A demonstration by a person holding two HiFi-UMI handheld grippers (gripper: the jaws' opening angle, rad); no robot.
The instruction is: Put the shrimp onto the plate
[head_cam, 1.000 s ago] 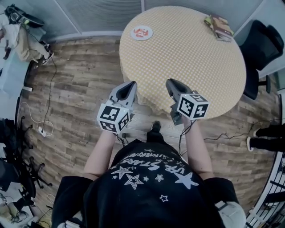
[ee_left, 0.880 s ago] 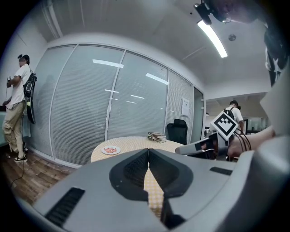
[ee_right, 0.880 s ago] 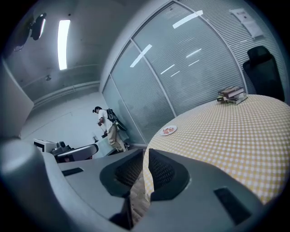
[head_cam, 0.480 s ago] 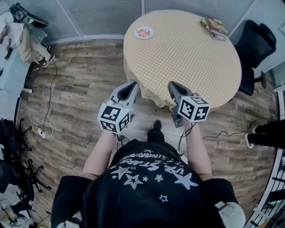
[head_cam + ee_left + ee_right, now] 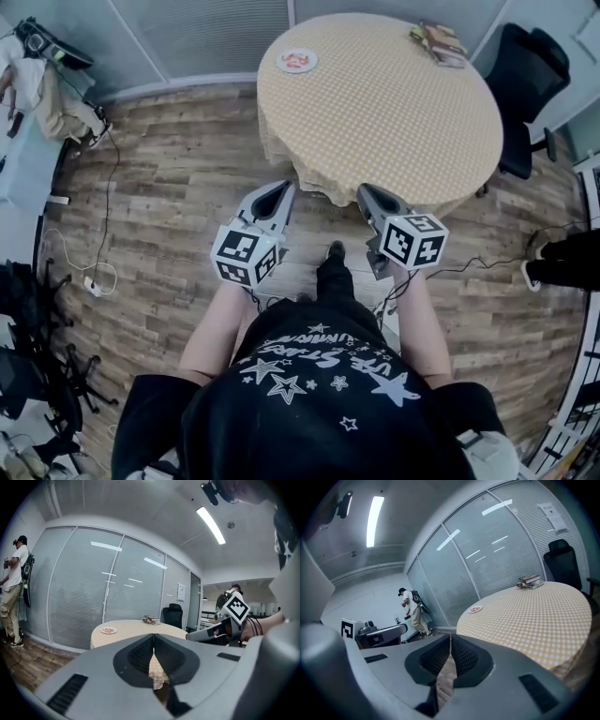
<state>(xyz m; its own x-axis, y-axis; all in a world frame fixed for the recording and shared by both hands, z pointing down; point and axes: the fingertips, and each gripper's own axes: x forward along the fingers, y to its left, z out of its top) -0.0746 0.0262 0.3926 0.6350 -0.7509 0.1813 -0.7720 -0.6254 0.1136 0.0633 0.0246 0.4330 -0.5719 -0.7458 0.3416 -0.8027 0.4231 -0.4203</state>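
A small white plate [image 5: 296,60] with orange-red shrimp pieces on it sits at the far left edge of the round table [image 5: 394,122], which has a yellow checked cloth. Both grippers hang over the wooden floor, short of the table's near edge. My left gripper [image 5: 281,187] is shut and holds nothing. My right gripper [image 5: 364,190] is shut and holds nothing too. In the left gripper view the plate [image 5: 108,630] shows far beyond the closed left gripper [image 5: 153,636]. In the right gripper view the plate [image 5: 476,609] lies far beyond the closed right gripper [image 5: 450,636].
A stack of books [image 5: 436,42] lies at the table's far right edge. A black office chair [image 5: 530,66] stands to the right of the table. Cables [image 5: 94,272] trail on the floor at left. A person [image 5: 415,611] stands by the glass wall.
The table's near edge, which lay under both gripper tips, now sits a little beyond them. Both grippers stay shut and side by side.
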